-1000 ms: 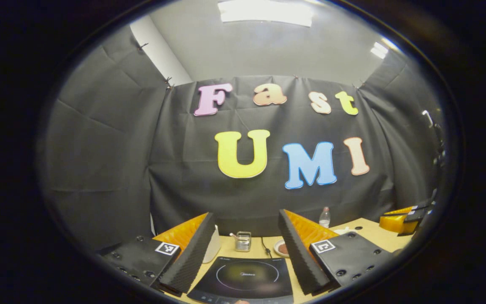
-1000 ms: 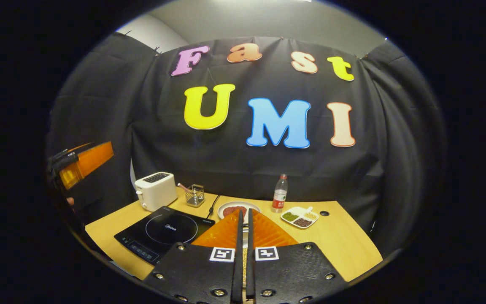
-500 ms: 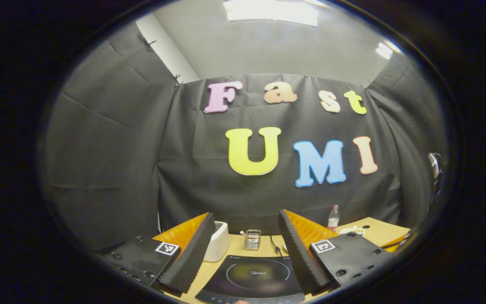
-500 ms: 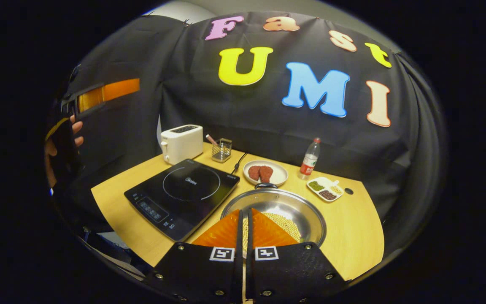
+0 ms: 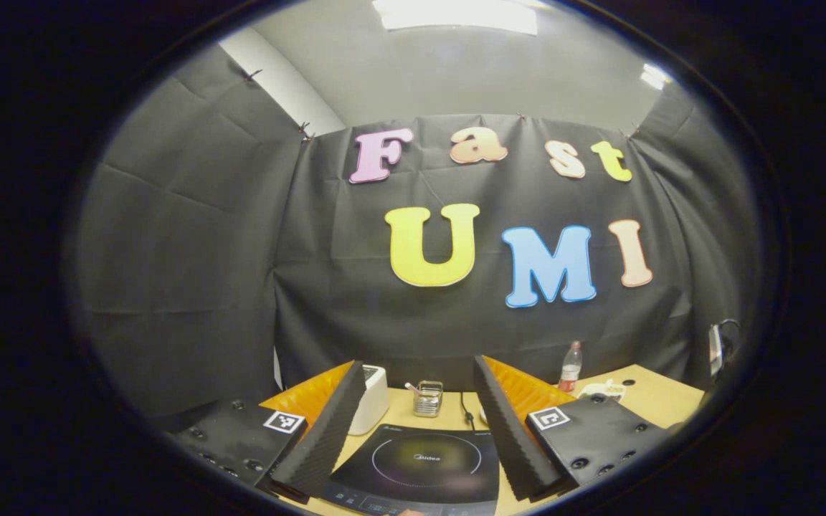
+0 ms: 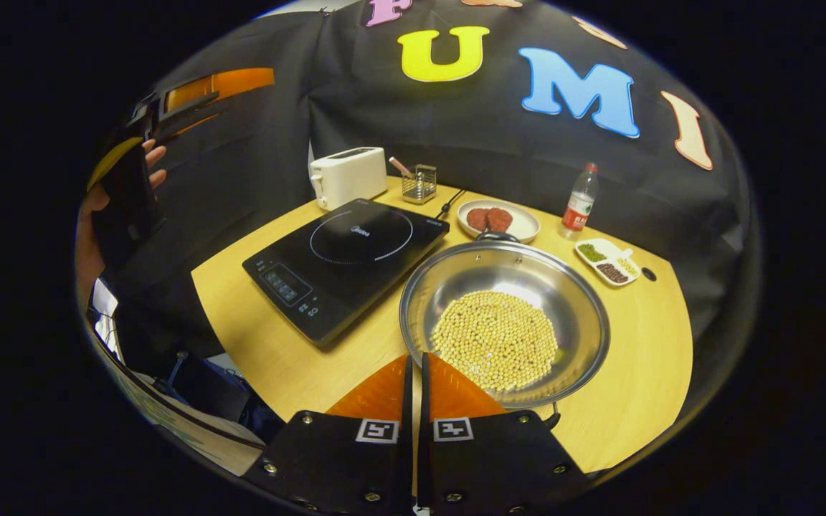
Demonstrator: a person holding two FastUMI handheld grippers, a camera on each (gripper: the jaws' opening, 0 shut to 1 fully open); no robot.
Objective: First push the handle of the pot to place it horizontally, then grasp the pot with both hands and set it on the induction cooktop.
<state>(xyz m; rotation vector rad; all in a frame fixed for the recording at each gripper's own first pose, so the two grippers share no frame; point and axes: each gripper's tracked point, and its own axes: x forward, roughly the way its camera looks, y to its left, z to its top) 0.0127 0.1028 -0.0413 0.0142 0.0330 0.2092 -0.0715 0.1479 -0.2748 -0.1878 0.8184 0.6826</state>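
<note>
A steel pot [image 6: 571,301] holding soybeans [image 6: 495,337] stands on the wooden table [image 6: 269,344], right of the black induction cooktop [image 6: 347,252]. One dark handle [image 6: 488,235] sits at the pot's far rim and another [image 6: 553,416] at its near rim. My right gripper [image 6: 415,358] is shut with nothing in it, raised above the table just left of the pot's near rim. My left gripper [image 5: 419,364] is open and empty, high over the cooktop [image 5: 424,466]. In the right gripper view the left gripper [image 6: 198,93] hangs at the upper left, held by a hand [image 6: 151,154].
Along the back wall stand a white toaster [image 6: 348,175], a wire basket [image 6: 419,183], a plate with two patties [image 6: 497,218], a bottle [image 6: 580,201] and a divided dish of beans [image 6: 606,261]. The table's front edge runs just below the cooktop.
The right gripper view has tipped down towards the table, bringing the whole pot into sight. The left gripper has drifted slightly and stays open over the cooktop.
</note>
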